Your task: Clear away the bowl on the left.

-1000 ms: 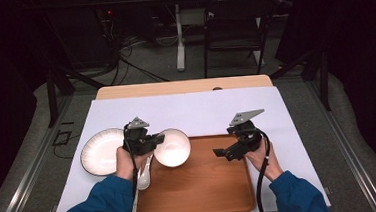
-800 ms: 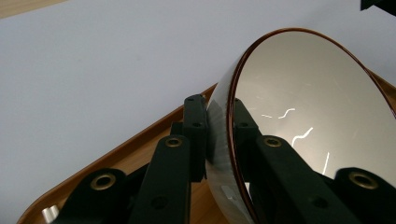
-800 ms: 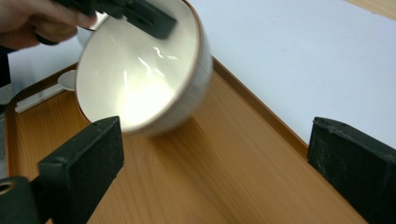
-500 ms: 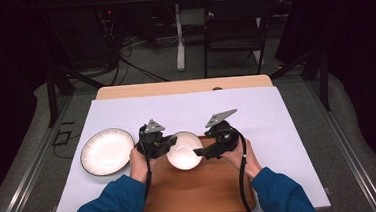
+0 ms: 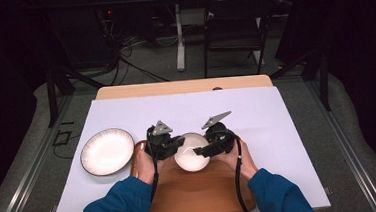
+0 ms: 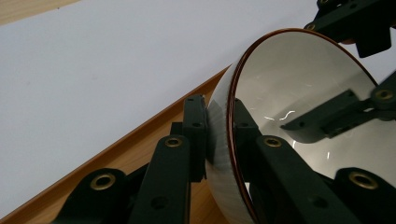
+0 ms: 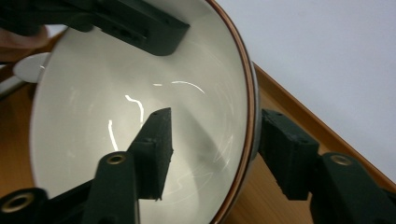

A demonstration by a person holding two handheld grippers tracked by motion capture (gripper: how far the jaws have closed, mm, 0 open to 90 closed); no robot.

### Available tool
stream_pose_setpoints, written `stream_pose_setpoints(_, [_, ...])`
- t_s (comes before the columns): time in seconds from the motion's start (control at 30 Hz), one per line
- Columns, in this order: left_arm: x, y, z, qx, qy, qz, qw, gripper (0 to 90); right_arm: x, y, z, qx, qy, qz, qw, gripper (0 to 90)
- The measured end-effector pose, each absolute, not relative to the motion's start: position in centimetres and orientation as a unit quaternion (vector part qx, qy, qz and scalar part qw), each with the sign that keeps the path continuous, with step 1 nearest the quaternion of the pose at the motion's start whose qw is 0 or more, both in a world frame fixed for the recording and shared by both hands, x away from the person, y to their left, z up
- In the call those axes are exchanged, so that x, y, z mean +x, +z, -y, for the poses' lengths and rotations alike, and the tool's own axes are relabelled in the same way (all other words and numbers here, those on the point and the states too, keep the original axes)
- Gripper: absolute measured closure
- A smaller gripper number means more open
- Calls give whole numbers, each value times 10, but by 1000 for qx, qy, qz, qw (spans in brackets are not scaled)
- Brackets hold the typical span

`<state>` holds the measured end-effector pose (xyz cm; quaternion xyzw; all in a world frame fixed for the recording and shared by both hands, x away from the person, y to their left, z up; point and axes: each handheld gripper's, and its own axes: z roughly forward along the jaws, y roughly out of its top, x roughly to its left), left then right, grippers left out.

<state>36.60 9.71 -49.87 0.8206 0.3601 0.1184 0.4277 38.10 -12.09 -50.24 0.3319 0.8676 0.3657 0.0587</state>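
A white bowl [image 5: 191,152] with a brown rim is held tilted over the far end of the wooden tray [image 5: 197,198]. My left gripper [image 5: 172,145] is shut on the bowl's left rim; in the left gripper view its fingers [image 6: 195,126] pinch the bowl's wall [image 6: 299,79] from both sides. My right gripper [image 5: 210,147] is at the opposite rim. In the right gripper view one finger [image 7: 156,140] is inside the bowl [image 7: 116,74] and the other outside, with the rim between them and a gap showing. These jaws have just been closing.
A white plate [image 5: 107,151] with a dark rim lies on the pale mat [image 5: 287,114] left of the tray. The wooden table edge [image 5: 184,86] runs along the back. Chairs and cables stand on the floor beyond it.
Both hands have come together at the middle. The left gripper carried the bowl right, away from the plate. The right gripper moved left onto the bowl's rim and its jaws narrowed.
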Motion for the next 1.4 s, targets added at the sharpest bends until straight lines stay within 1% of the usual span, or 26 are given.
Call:
stream_pose_setpoints(0.2, [363,-498,-95,818,121,-356,435,808,381,-506,120,341,356,-868,63,654])
stream_pose_setpoints(0.27, [362,-498,-94,816,124,-355,440,801,382,-506,121,346,356,-866,63,697])
stream_pose_setpoints(0.33, [362,-498,-94,817,125,-353,439,799,383,-506,123,351,358,-863,60,723])
stream_pose_setpoints(0.6, [355,-495,-89,821,142,-335,440,784,383,-500,128,367,366,-852,73,792])
stream_pose_setpoints(0.67, [355,-493,-88,823,148,-327,440,777,383,-498,131,373,375,-845,74,796])
stream_pose_setpoints(0.8, [356,-493,-90,824,132,-323,447,752,381,-495,131,368,375,-847,81,795])
stream_pose_setpoints(0.87, [356,-492,-90,827,129,-317,446,714,381,-494,130,367,371,-849,85,791])
stream_pose_setpoints(0.93, [357,-492,-92,827,122,-313,450,651,380,-494,130,365,365,-852,88,792])
stream_pose_setpoints(1.0, [357,-491,-94,826,117,-315,453,608,381,-494,131,365,365,-852,85,793])
stream_pose_setpoints(1.07, [357,-489,-96,827,117,-312,452,517,380,-493,132,364,363,-853,87,793])
stream_pose_setpoints(1.1, [357,-488,-98,827,116,-312,453,488,380,-492,132,365,364,-852,88,793])
stream_pose_setpoints(1.17, [357,-486,-100,826,117,-314,454,381,381,-492,133,366,363,-852,90,794])
stream_pose_setpoints(1.27, [355,-483,-104,824,122,-309,459,293,381,-492,136,368,360,-852,93,794])
stream_pose_setpoints(1.4, [352,-480,-110,825,125,-305,459,208,382,-491,139,371,359,-851,97,794])
